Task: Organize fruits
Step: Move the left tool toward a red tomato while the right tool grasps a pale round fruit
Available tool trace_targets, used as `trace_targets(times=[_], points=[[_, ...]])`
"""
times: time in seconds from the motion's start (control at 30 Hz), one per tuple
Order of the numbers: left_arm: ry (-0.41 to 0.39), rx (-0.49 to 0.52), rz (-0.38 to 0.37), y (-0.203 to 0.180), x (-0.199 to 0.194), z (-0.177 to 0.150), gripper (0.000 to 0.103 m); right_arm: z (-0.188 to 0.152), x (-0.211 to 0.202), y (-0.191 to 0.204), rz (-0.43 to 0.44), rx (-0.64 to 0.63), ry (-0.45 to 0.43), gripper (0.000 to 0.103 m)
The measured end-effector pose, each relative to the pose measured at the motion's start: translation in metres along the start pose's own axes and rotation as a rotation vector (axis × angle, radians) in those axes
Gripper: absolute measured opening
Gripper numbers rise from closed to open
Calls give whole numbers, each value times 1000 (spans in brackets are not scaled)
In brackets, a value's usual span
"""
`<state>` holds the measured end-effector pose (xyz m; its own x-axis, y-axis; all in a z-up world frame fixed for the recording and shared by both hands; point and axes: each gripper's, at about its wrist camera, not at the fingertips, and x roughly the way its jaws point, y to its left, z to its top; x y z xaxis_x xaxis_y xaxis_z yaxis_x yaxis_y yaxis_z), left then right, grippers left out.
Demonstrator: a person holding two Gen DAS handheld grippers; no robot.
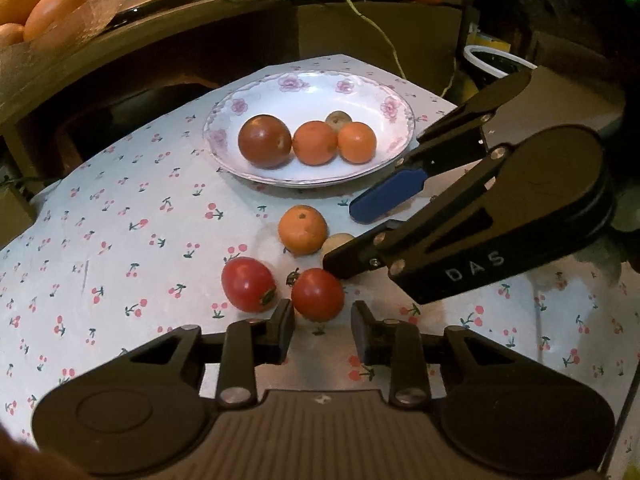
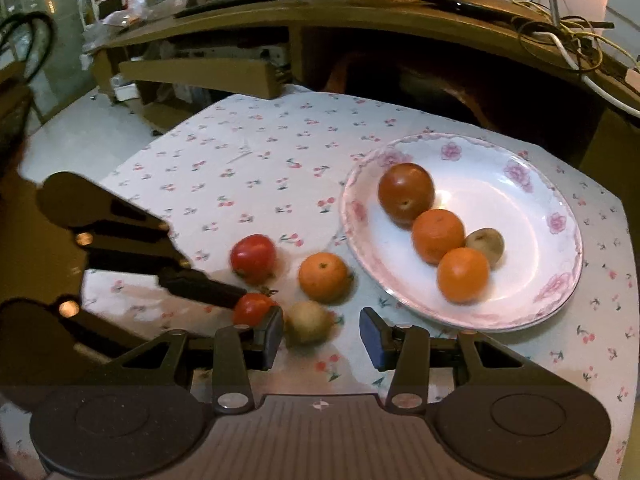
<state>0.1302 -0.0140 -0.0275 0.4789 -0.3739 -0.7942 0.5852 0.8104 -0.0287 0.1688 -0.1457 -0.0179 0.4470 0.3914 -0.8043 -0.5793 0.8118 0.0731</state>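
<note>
My left tongs [image 1: 322, 330] sit nearly together around the near tomato [image 1: 318, 295] at 6 o'clock of the plate [image 1: 224, 148]; whether the pads press it I cannot tell. A second, oval tomato [image 1: 249, 284] lies at its 9 o'clock, long axis running 10 to 4, stem end toward 4. My right tongs [image 2: 322, 334] stand apart, empty, over the kiwi [image 2: 309, 322]; an orange [image 2: 324, 277] lies at its 12.

Black left gripper [image 1: 322, 326] angles downward, jaws pinched on a small red tomato [image 1: 318, 294]; black right gripper [image 2: 322, 338], lower centre, gapes.
</note>
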Motion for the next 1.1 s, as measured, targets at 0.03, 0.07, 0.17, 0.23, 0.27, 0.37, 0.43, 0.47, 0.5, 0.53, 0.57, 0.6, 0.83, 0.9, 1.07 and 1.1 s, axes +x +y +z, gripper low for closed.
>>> trace_targets(times=[0.03,0.07,0.17,0.23,0.27,0.37,0.43,0.47,0.5,0.53,0.57,0.6,0.83,0.9,1.07,1.1], points=[[3,-3,-4,1,0,0,37,1,1,-3,14,20,2,44],[5,-4,-7,1,0,0,37,1,2,-5,23,38,5,44],[10,-2,-9,2,-1,-1,38,0,1,-5,28,39,14,43],[12,-4,-6,3,-1,-2,40,0,0,-7,38,43,27,36],[13,-3,-6,4,-2,-1,40,-1,0,-7,48,47,31,32],[12,8,-4,5,-4,0,41,0,0,-4,60,35,35,26],[2,12,-12,8,-8,0,41,1,0,-4,72,42,48,25],[-2,12,-14,9,-9,-1,41,1,-1,-7,78,54,59,25],[-3,11,-14,10,-10,-1,42,0,-2,-8,82,56,66,25],[-2,11,-15,10,-10,-2,42,0,-3,-8,85,48,72,25],[0,11,-16,10,-9,-3,42,-1,-3,-6,85,28,80,26],[3,11,-17,9,-8,-3,42,-1,-3,-4,82,5,84,26],[-3,14,-27,6,-6,-1,42,-1,4,2,50,-39,59,29],[-6,13,-27,5,-5,0,42,-1,5,0,46,-22,49,29],[4,11,-20,3,1,2,43,-1,4,1,41,-19,52,26],[1,11,-14,3,2,2,43,-1,3,1,41,-19,53,26]])
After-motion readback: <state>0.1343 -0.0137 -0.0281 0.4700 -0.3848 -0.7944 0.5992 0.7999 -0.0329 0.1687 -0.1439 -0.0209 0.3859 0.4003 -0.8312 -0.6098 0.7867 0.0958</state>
